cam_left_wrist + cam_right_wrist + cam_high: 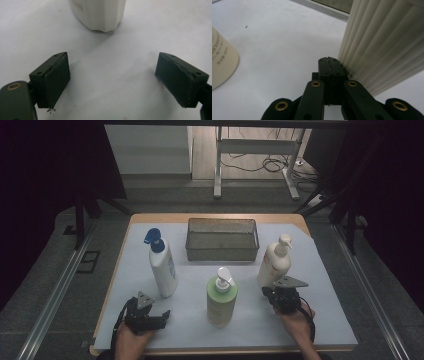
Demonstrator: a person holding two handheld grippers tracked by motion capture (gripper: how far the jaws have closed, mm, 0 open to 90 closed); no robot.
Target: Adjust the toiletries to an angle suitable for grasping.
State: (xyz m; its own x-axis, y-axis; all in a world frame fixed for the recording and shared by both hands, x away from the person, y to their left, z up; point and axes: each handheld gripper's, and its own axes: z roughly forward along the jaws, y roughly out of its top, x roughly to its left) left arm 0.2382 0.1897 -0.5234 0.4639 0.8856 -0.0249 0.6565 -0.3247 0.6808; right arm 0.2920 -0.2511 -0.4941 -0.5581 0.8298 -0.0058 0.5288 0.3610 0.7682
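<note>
1. Right gripper point(274, 294), jaws pressed together, sits just beside the cream ribbed bottle point(274, 261); its label text is unreadable.
2. Left gripper point(159, 316), spread wide, rests near the table's point(320, 270) front-left corner.
3. White paper covers the table; grey floor surrounds it.

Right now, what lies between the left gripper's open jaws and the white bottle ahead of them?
Nothing: in the left gripper view, bare white table cover runs from the left gripper to the white bottle.

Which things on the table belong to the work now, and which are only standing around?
In the work:
- right gripper, jaws shut, beside the cream pump bottle
- left gripper, jaws open, near the white bottle with blue pump

Standing around:
- green pump bottle
- wire basket
</note>
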